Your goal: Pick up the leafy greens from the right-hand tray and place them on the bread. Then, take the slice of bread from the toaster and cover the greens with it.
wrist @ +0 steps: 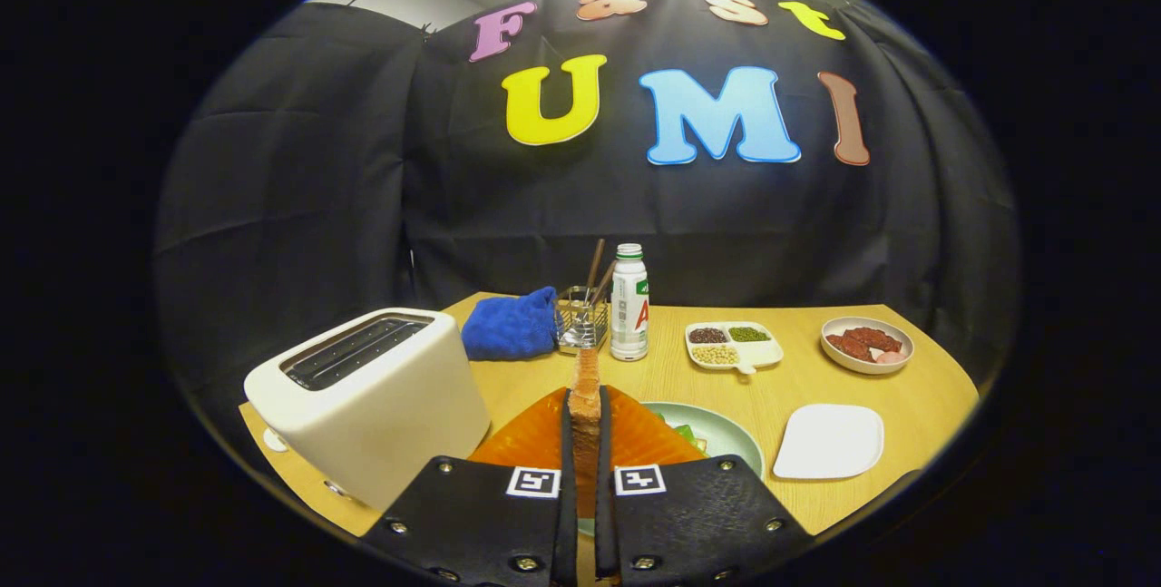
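Gripping a slice of bread (586,406) edge-on, our gripper (586,442) at bottom centre has both fingers pressed against the slice's flat faces, and the slice stands upright between them. We judge it light, dry and crumbly, best held low across the faces with modest pressure. Just beyond the fingers lie an orange plate (635,433) and a pale green plate (739,437) with leafy greens (685,433) peeping out. The toaster (372,396) sits at lower left, its slots showing no bread; a white tray (830,442) lies lower right.
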Demonstrator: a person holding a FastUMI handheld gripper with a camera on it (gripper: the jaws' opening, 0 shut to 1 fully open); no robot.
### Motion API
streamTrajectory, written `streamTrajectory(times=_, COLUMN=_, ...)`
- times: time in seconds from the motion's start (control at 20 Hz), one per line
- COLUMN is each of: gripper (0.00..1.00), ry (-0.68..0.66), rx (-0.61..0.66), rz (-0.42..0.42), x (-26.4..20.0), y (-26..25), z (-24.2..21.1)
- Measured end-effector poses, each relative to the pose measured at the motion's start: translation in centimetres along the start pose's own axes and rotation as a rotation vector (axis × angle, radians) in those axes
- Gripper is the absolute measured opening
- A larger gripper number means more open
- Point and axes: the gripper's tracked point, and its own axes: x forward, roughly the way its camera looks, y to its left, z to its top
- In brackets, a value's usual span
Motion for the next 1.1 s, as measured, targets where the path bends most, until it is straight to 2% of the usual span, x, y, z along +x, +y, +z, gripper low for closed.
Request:
streamTrajectory(times=0.3, gripper=0.08, ry=0.037, rx=0.018, rz=0.015, x=1.0, y=-0.3, z=-1.5)
streamTrajectory(times=0.8, gripper=0.11, ry=0.089, rx=0.063, rz=-0.062, x=1.8, y=-6.0, z=-3.9)
streamTrajectory(times=1.1, gripper=0.11, ry=0.110, rx=0.092, rz=-0.074, x=2.0, y=-7.4, z=-4.9)
